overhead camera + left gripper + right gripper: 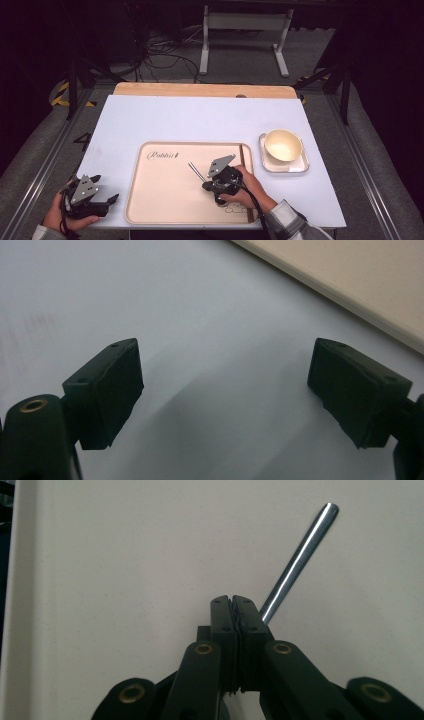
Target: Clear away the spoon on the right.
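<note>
A thin metal rod [195, 170] lies slanted on the beige tray [165, 200], near its middle. My right gripper [206, 184] is over the tray just right of the rod, with its jaws pressed together. In the right gripper view the right gripper [232, 600] holds nothing in its seam. There the metal rod [295, 562] runs up and right from behind the right jaw, which hides its near end. My left gripper [106, 188] rests off the tray's left edge, low over the white table [200, 120]. In the left gripper view the left gripper [225, 385] has its jaws wide apart with nothing between them.
A cream bowl [283, 145] stands on a small square plate [300, 166] to the right of the tray. A thin brown stick [243, 165] lies along the tray's right side. The tray's edge [350, 295] passes at the upper right of the left gripper view.
</note>
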Available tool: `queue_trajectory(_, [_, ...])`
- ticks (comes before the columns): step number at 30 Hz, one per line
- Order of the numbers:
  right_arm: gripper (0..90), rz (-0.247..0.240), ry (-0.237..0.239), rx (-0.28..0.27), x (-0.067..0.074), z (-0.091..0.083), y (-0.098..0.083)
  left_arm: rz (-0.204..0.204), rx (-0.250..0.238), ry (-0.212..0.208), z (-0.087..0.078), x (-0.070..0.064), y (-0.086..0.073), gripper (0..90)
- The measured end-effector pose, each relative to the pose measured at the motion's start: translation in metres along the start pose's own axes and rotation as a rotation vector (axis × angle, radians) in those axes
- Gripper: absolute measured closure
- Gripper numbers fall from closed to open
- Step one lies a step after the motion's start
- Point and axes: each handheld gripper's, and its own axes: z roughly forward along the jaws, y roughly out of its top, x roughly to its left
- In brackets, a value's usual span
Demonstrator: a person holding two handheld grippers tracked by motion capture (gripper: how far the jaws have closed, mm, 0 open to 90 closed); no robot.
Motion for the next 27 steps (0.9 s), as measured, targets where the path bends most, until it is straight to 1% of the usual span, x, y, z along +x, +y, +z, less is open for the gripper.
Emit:
queue_trajectory(2, [89.0, 0.012, -0.003, 0.000, -0.001, -0.004, -0.005, 0.002, -0.002, -0.001, 0.000, 0.000, 0.000, 15.4])
queue_trajectory(4, [88.8, 0.013, -0.008, 0.000, -0.002, -0.005, -0.006, 0.002, -0.002, -0.001, 0.000, 0.000, 0.000, 15.4])
queue_trajectory(13, [88.8, 0.057, -0.029, -0.006, -0.002, -0.024, -0.030, 0.006, 0.002, -0.003, 0.001, 0.000, 0.001, 15.4])
queue_trajectory(20, [88.0, 0.094, -0.061, -0.017, -0.005, -0.034, -0.043, 0.004, 0.003, 0.001, 0.001, -0.001, 0.001, 15.4])
queue_trajectory(22, [89.3, 0.089, -0.092, -0.024, -0.004, -0.035, -0.044, 0.004, 0.003, 0.000, 0.001, -0.001, 0.001, 15.4])
queue_trajectory(24, [89.3, 0.091, -0.071, -0.043, -0.002, -0.036, -0.043, 0.004, 0.002, 0.002, 0.001, -0.001, 0.001, 15.4])
queue_trajectory(26, [89.3, 0.079, -0.054, -0.048, 0.002, -0.035, -0.041, 0.004, 0.003, 0.002, 0.001, -0.001, 0.001, 15.4])
queue_trajectory(27, [89.3, 0.076, -0.037, -0.049, 0.004, -0.035, -0.041, 0.004, 0.003, 0.002, 0.001, -0.001, 0.001, 15.4])
